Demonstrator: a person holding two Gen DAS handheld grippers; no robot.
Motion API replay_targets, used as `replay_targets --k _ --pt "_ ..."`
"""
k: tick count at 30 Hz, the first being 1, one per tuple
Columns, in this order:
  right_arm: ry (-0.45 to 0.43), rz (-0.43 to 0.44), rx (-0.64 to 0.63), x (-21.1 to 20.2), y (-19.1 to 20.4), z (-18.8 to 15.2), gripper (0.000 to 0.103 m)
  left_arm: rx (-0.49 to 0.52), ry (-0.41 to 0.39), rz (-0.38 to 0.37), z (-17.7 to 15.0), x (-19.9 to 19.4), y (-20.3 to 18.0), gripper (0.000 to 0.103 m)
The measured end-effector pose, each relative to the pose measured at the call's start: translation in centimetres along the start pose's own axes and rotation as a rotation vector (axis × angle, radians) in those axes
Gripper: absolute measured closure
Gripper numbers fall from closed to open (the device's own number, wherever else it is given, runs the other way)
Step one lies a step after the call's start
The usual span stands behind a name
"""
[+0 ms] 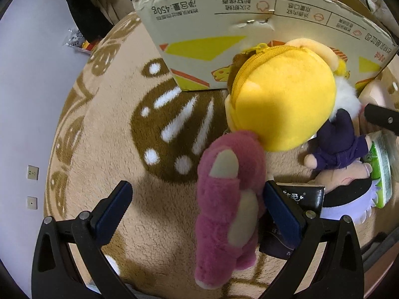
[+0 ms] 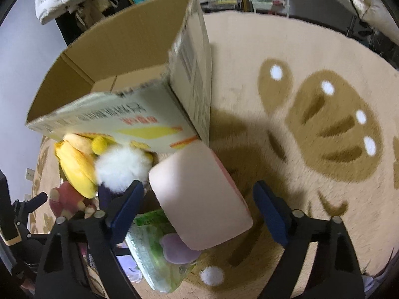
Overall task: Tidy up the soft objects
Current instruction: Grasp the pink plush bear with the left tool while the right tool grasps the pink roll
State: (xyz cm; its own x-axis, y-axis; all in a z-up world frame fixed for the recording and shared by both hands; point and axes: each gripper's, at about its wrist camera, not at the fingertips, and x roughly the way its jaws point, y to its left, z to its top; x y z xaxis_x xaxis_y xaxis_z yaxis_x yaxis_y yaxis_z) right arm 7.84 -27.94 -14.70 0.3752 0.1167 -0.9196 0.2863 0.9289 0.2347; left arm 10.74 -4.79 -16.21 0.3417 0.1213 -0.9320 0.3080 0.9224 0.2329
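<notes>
Two grippers are wide open on the rug, the left gripper (image 1: pixel 198 214) around the pink bear (image 1: pixel 228 199) and the right gripper (image 2: pixel 199 214) around the pink block (image 2: pixel 199 199), so next they likely squeeze and lift toward the box (image 2: pixel 119 57).

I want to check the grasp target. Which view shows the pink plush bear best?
The left wrist view: the pink plush bear stands large between the open fingers. The right wrist view shows only a small, partly hidden bit of it.

left gripper (image 1: pixel 197 214): jaws spread wide | right gripper (image 2: pixel 199 211): jaws spread wide
</notes>
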Motion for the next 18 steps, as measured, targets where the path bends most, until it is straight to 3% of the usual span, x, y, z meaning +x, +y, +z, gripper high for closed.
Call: replay_targets --k 2,5,9,13,18 --pt "0.02 0.003 0.013 0.5 -0.3 -0.1 0.028 -0.016 0.012 -0.019 -0.1 0.2 0.2 0.001" --pt "0.018 0.011 0.023 0.6 -0.5 -0.1 0.032 -0.055 0.032 -0.073 -0.2 0.5 0.7 0.008" --pt "0.014 0.011 0.027 0.5 -0.8 -0.3 0.033 -0.104 0.054 -0.171 -0.3 0.4 1.1 0.029" --pt "0.006 0.0 0.021 -0.2 -0.9 -0.6 0.039 -0.125 0.055 -0.259 -0.4 0.1 1.2 0.06" --pt "-0.011 -0.002 0.032 -1.1 -0.9 -0.6 0.046 -0.124 0.029 -0.243 -0.9 -0.6 1.1 0.064"
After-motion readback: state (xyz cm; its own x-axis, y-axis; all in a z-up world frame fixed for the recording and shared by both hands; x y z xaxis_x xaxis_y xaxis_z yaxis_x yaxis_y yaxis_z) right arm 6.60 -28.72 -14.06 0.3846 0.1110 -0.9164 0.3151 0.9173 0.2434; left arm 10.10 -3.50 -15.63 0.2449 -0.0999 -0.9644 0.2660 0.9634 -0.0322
